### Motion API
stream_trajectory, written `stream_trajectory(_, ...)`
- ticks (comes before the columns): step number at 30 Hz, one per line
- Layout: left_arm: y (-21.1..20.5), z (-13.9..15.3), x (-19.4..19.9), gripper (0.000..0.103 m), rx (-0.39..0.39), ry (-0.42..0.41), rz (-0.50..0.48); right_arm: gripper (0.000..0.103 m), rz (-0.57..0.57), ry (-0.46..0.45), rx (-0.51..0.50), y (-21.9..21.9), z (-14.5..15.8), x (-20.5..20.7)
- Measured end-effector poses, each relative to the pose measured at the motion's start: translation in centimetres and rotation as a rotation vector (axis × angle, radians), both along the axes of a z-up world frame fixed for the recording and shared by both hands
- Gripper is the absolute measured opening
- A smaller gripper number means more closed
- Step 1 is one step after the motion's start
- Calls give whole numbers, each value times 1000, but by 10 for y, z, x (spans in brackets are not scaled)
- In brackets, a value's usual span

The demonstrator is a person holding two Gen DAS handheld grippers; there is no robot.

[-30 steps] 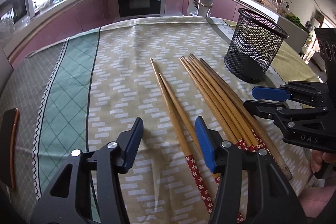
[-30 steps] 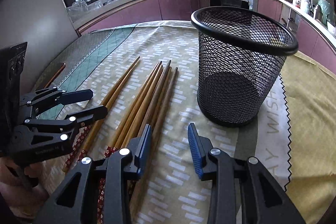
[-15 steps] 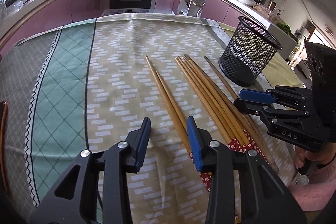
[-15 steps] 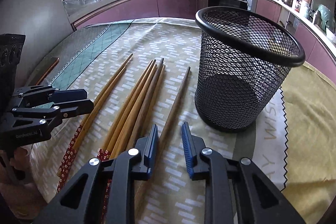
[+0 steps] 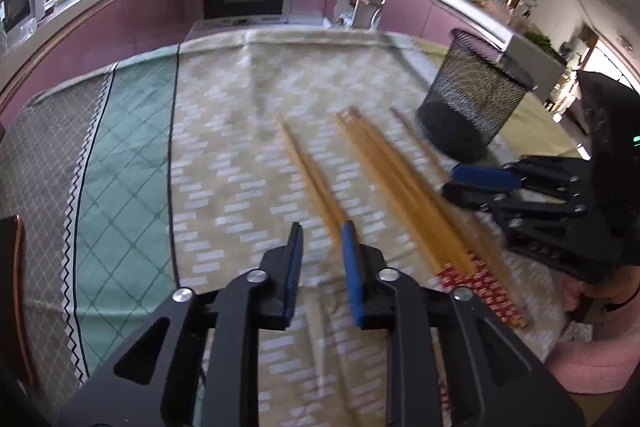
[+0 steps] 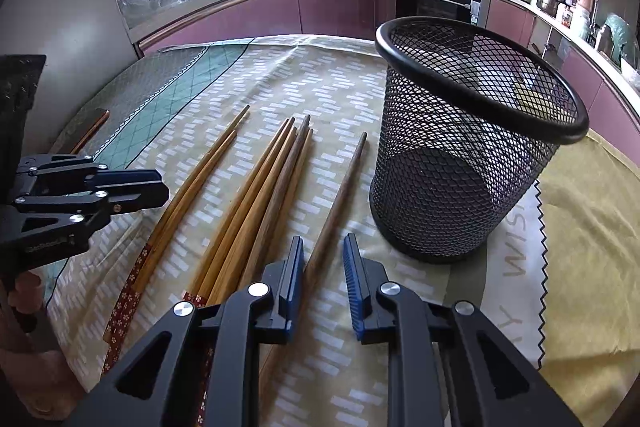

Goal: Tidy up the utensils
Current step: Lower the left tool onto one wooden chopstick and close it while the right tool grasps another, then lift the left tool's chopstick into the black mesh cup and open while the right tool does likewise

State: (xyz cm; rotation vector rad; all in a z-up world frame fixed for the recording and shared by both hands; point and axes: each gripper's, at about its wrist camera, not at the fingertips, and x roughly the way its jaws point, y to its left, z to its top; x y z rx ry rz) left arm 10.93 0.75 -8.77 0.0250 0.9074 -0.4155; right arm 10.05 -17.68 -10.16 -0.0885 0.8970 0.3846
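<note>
Right wrist: seven chopsticks [image 6: 256,187], one mesh basket [image 6: 460,163].

Both tools' jaws have been narrowed and are closing: the left tool [image 5: 322,227] around a pair [image 5: 310,171], the right tool [image 6: 322,241] around one dark chopstick [image 6: 340,195], shifted from the bundle [image 6: 256,203].

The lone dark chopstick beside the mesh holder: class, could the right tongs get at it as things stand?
Probably yes: the lone dark chopstick already lies between the closing right tongs, apart from the bundle, and the mesh holder stands clear.
</note>
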Motion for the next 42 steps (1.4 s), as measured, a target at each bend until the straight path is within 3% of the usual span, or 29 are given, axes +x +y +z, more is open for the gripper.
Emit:
stream_trajectory(1,-4,2,0,38,21,-19,4,19,-1,1,6,-1,0,0)
stream_trajectory(5,-13,-9,4,31,70,4,0,19,0,4,11,-3,0,-1)
stream_trajectory(14,5,-12,2,24,-4,38,-1,19,7,6,16,-4,0,-1)
stream_trajectory(20,-12,-14,4,27,93,9,-22,19,4,3,8,0,1,4)
stream_trajectory(21,-16,-14,4,24,110,-1,-18,14,2,4,14,0,1,4)
stream_trajectory(22,-18,-14,6,15,114,-4,-11,11,5,6,24,1,1,5)
stream_trajectory(25,-17,-13,7,8,95,1,16,6,5,16,56,-1,1,3)
stream_trajectory(32,-5,1,-2,7,10,-23,55,6,21,-29,158,-20,18,-10)
stream_trajectory(42,-13,73,-20,8,-187,-169,-65,6,58,-159,311,-50,73,-33)
